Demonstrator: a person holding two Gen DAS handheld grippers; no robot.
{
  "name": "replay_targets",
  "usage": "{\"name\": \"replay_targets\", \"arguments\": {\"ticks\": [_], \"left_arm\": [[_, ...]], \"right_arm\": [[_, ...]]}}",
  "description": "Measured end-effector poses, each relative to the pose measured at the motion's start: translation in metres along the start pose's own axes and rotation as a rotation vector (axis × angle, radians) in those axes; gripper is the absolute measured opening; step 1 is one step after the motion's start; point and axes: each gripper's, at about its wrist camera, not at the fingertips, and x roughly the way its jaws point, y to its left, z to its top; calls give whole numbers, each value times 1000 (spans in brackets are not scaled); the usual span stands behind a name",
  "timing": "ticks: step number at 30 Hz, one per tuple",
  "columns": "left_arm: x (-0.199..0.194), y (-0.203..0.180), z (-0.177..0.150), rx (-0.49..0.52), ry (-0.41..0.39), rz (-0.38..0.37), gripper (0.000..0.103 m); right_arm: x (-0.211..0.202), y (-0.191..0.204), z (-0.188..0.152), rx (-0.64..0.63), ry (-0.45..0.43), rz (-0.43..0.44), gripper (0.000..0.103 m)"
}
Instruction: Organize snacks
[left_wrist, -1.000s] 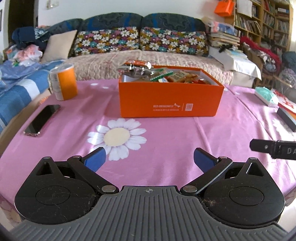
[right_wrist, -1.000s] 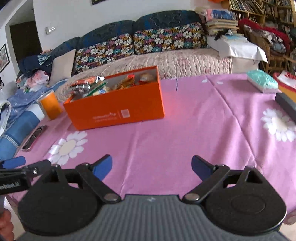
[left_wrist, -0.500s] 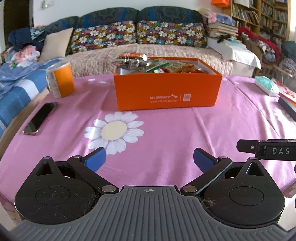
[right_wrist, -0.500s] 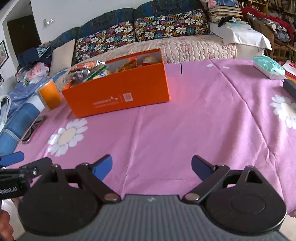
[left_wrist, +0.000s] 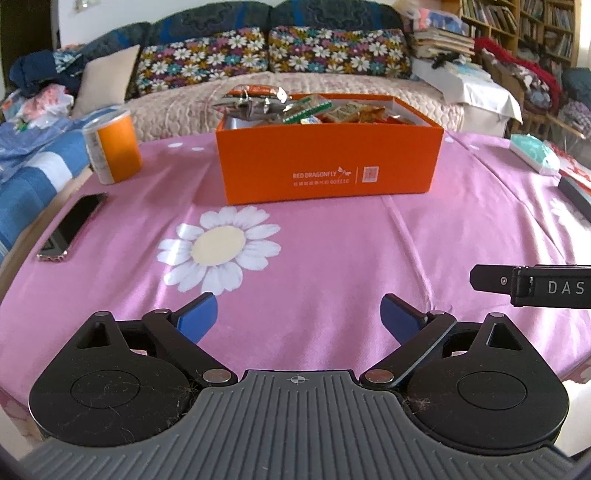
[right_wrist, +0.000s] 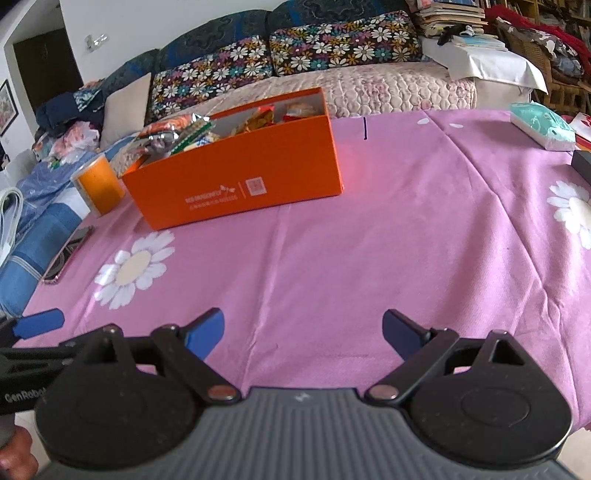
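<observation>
An orange cardboard box (left_wrist: 328, 166) full of snack packets (left_wrist: 295, 107) stands at the far middle of the pink flowered table; it also shows in the right wrist view (right_wrist: 236, 184), with its snack packets (right_wrist: 192, 131) heaped at its left end. My left gripper (left_wrist: 298, 319) is open and empty, low over the table's near edge. My right gripper (right_wrist: 303, 332) is open and empty, also near the front edge, right of the left one. Both are well short of the box.
An orange can (left_wrist: 112, 147) and a phone (left_wrist: 72, 227) lie at the table's left. A teal tissue pack (left_wrist: 533, 153) and a dark box (right_wrist: 581, 162) sit at the right edge. A sofa with flowered cushions (left_wrist: 273, 55) stands behind the table.
Both grippers have tilted down and moved slightly toward the table, so the box sits lower and larger in view. Both stay open and empty.
</observation>
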Motion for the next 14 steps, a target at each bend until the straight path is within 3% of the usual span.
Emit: {"name": "replay_targets", "arguments": {"ticks": [6, 9, 14], "left_arm": [[0, 1, 0, -2, -1, 4, 65], [-2, 1, -1, 3, -22, 2, 59], [-3, 0, 0, -4, -16, -13, 64]], "right_arm": [[0, -2, 0, 7, 0, -5, 95], [0, -2, -1, 7, 0, -6, 95], [-1, -4, -1, 13, -4, -5, 95]]}}
